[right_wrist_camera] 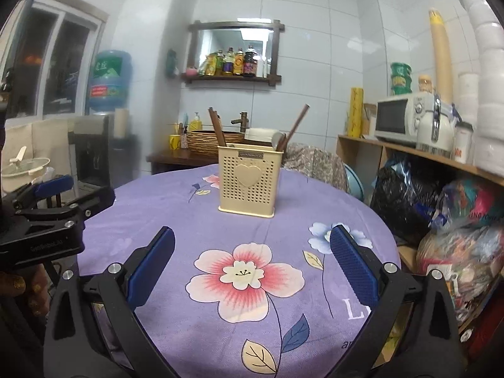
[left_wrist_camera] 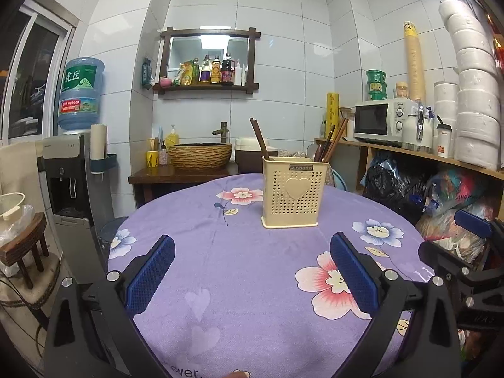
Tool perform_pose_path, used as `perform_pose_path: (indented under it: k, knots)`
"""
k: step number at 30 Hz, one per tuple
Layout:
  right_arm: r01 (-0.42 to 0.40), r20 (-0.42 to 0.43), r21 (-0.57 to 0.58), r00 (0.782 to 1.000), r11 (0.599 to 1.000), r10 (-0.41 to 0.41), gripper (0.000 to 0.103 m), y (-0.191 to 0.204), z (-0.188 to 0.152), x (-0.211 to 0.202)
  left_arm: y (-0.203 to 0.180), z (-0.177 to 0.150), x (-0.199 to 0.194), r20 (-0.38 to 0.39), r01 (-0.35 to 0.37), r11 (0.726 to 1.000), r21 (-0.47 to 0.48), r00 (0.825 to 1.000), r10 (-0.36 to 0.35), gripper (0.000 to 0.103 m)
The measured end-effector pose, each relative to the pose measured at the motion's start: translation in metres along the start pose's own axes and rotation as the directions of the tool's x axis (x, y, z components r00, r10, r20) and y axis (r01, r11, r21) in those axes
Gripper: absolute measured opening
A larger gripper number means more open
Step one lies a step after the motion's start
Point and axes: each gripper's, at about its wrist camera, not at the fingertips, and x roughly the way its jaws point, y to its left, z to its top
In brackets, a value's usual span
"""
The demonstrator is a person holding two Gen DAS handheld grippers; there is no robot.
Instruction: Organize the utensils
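Note:
A cream perforated utensil holder with a heart on its front stands upright near the far side of the round table, which wears a purple flowered cloth. Brown chopsticks lean out of its left compartment and more chopsticks out of its right. The holder sits straight ahead in the right wrist view too. My left gripper hovers open over the near cloth, nothing between its blue pads. My right gripper is open and empty as well, and its side shows at the right edge of the left wrist view.
A woven basin and tap sit on a dark stand behind the table. A water dispenser is at the left. A wooden shelf with a microwave and stacked paper rolls runs along the right, with full bags beneath it.

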Motion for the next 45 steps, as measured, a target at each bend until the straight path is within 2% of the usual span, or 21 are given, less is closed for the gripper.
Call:
perform_pose_path:
  k: [4,21,45]
  knots:
    - [-0.005,0.001,0.011,1.000,1.000,0.005,0.097,-0.0021,0.0012,-0.0009,0.0004,-0.0020,-0.0045,0.020,0.001,1.000,0.000,1.000,-0.001,0.098]
    - [-0.002,-0.034,0.036,0.999,0.999,0.003,0.097,-0.0065,-0.0014,0.0044,-0.0011,-0.0052,-0.0024,0.002,-0.004,1.000,-0.012,1.000,0.004,0.098]
    - [-0.006,-0.040,0.046,0.999,0.999,0.007,0.097,-0.0055,-0.0030,0.0058,0.0006,-0.0040,-0.0027,-0.006,-0.003,1.000,-0.021,1.000,0.002,0.098]
